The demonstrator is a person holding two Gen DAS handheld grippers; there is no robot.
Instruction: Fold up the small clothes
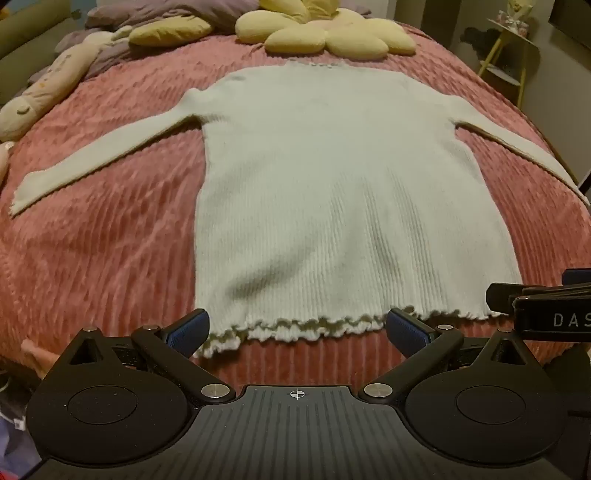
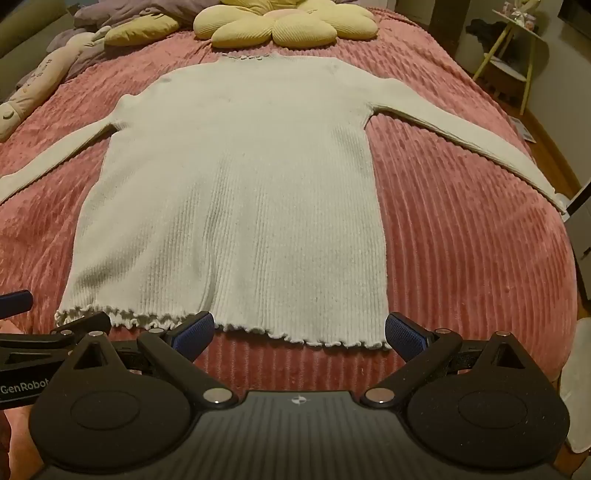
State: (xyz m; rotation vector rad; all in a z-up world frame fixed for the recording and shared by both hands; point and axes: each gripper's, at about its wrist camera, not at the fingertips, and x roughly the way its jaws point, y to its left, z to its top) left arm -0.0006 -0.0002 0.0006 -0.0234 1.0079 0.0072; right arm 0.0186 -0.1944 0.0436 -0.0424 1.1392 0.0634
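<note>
A white ribbed long-sleeved sweater (image 1: 332,184) lies flat on the pink bedspread (image 1: 110,240), hem toward me, sleeves spread to both sides. It also shows in the right wrist view (image 2: 240,192). My left gripper (image 1: 297,328) is open and empty, just short of the frilled hem's left part. My right gripper (image 2: 299,330) is open and empty, just short of the hem's right part. Each gripper's body shows at the edge of the other's view.
A yellow flower-shaped cushion (image 1: 325,33) lies beyond the collar. A long plush toy (image 1: 48,85) and purple bedding (image 1: 155,11) sit at the far left. A yellow-legged side table (image 1: 513,48) stands beyond the bed at the right.
</note>
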